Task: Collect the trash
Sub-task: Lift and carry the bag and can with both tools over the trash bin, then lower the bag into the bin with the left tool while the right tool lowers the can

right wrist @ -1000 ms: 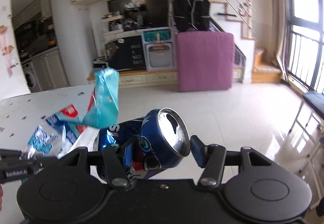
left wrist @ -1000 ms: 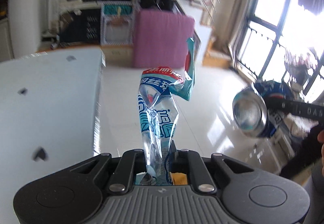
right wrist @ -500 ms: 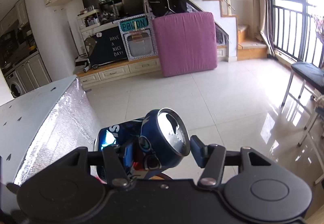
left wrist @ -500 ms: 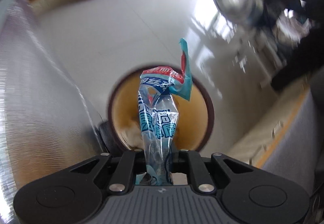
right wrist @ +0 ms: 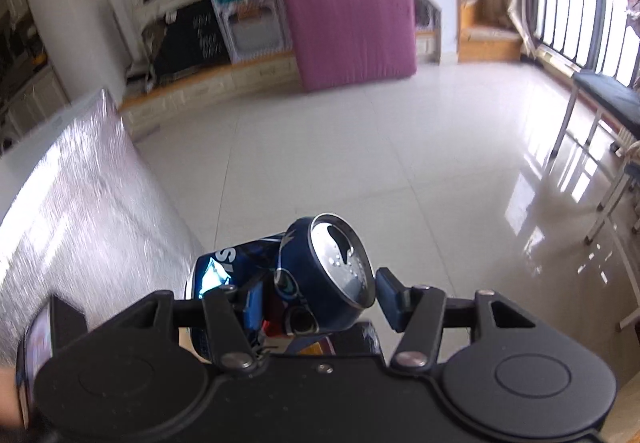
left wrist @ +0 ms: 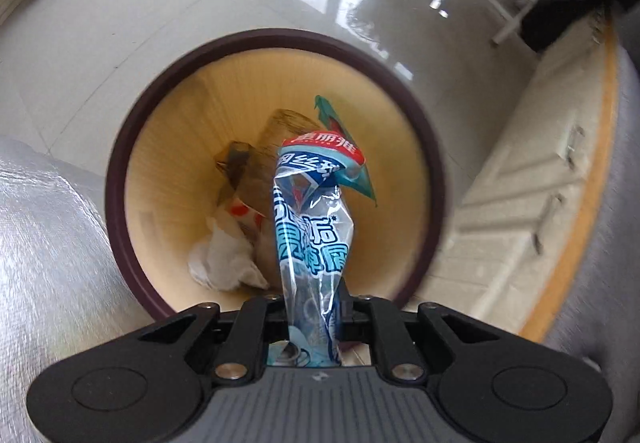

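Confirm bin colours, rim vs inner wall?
The bin has a dark maroon-brown rim and a pale yellow-tan inner wall; it shows best in the left wrist view.

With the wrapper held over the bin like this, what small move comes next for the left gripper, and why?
Probably open the left gripper and let the plastic wrapper drop. It is pinched between the fingers and hangs directly over the open mouth of the waste bin, which already holds crumpled tissue and other scraps. The right gripper grips the crushed blue can, likely next.

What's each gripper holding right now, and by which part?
Left gripper pinches the plastic wrapper by one end. Right gripper clamps the dented blue can across its body.
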The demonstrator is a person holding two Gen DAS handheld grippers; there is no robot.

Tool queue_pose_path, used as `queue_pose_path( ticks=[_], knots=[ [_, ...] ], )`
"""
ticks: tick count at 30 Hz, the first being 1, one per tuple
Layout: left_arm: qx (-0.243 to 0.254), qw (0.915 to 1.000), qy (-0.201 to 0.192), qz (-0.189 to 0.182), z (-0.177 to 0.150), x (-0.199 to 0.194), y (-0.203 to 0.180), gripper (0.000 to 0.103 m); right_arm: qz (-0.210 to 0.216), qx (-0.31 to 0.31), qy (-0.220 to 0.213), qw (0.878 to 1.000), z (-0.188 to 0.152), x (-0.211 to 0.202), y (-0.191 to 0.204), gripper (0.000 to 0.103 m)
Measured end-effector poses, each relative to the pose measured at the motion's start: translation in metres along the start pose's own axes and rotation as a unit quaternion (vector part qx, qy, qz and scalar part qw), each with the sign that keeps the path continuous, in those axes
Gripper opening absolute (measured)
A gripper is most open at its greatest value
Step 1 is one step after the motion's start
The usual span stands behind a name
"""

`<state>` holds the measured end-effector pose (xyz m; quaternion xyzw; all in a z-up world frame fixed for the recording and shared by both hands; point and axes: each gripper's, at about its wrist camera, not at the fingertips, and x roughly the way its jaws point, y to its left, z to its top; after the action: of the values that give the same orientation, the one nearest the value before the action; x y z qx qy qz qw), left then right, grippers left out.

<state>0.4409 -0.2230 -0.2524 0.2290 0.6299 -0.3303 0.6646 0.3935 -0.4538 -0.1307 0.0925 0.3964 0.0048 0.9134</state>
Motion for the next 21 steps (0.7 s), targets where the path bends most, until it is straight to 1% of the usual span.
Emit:
queue_pose_path(
  ticks=[4, 8, 14, 15, 17, 18, 21],
  knots=[
    [-0.021, 0.9996, 0.003, 0.019, 0.016, 0.028, 0.013, 0.014, -0.001, -0.042, 0.041, 0.998, -0.017, 0.024, 0.003, 0.057],
    [-0.033, 0.9984, 0.021, 0.042, 0.024, 0.048, 0.030, 0.014, 0.005, -0.079, 0.075, 0.994, -0.031, 0.044, 0.013, 0.057],
    [-0.045, 0.9974, -0.004, 0.056, 0.035, 0.057, 0.041, 0.014, 0.026, -0.110, 0.124, 0.986, -0.049, 0.073, 0.031, 0.057],
    [-0.048, 0.9974, -0.006, 0.054, 0.035, 0.058, 0.043, 0.019, 0.028, -0.116, 0.132, 0.984, -0.052, 0.077, 0.034, 0.057],
    [-0.060, 0.9973, -0.006, 0.042, 0.034, 0.059, 0.046, 0.038, 0.031, -0.133, 0.142, 0.980, -0.056, 0.085, 0.041, 0.057],
    [-0.065, 0.9971, -0.004, 0.038, 0.033, 0.059, 0.046, 0.051, 0.032, -0.143, 0.147, 0.978, -0.058, 0.089, 0.044, 0.057],
    [-0.070, 0.9971, -0.008, 0.031, 0.033, 0.055, 0.045, 0.050, 0.031, -0.179, 0.162, 0.970, -0.066, 0.102, 0.055, 0.057]
  ],
)
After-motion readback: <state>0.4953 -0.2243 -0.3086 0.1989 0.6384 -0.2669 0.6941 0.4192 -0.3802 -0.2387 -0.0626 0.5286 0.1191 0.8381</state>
